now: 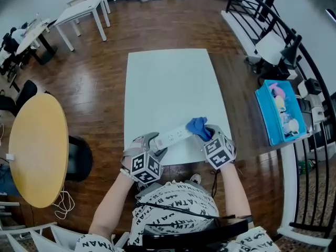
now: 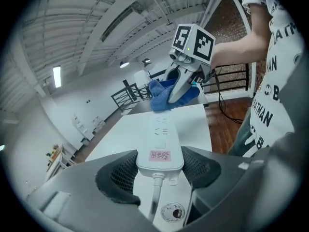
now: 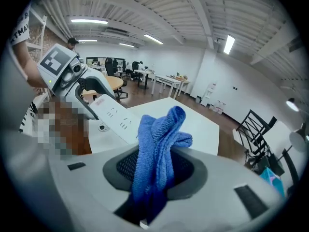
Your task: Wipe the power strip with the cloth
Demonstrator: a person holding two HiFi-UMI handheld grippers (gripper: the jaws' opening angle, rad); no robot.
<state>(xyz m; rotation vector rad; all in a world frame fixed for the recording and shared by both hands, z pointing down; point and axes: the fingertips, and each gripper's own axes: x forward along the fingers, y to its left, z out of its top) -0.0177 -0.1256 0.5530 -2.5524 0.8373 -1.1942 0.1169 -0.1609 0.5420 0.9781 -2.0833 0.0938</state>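
Note:
A white power strip (image 1: 174, 136) lies slanted over the near end of the white table (image 1: 168, 83). My left gripper (image 1: 153, 143) is shut on its cord end; in the left gripper view both pads press the strip's (image 2: 160, 144) sides, a pink label facing up. My right gripper (image 1: 209, 135) is shut on a blue cloth (image 1: 198, 126), bunched between its jaws in the right gripper view (image 3: 157, 149). The cloth (image 2: 161, 94) rests on the strip's far end, under my right gripper (image 2: 181, 88). The strip (image 3: 116, 117) also shows beyond the cloth.
A round yellow table (image 1: 37, 148) stands to the left, a black chair (image 1: 79, 159) beside it. A blue bin (image 1: 281, 112) of small items and a black railing (image 1: 294, 56) are on the right. White desks (image 1: 79, 12) stand far left. The person's patterned shirt (image 1: 173, 209) is at the near table edge.

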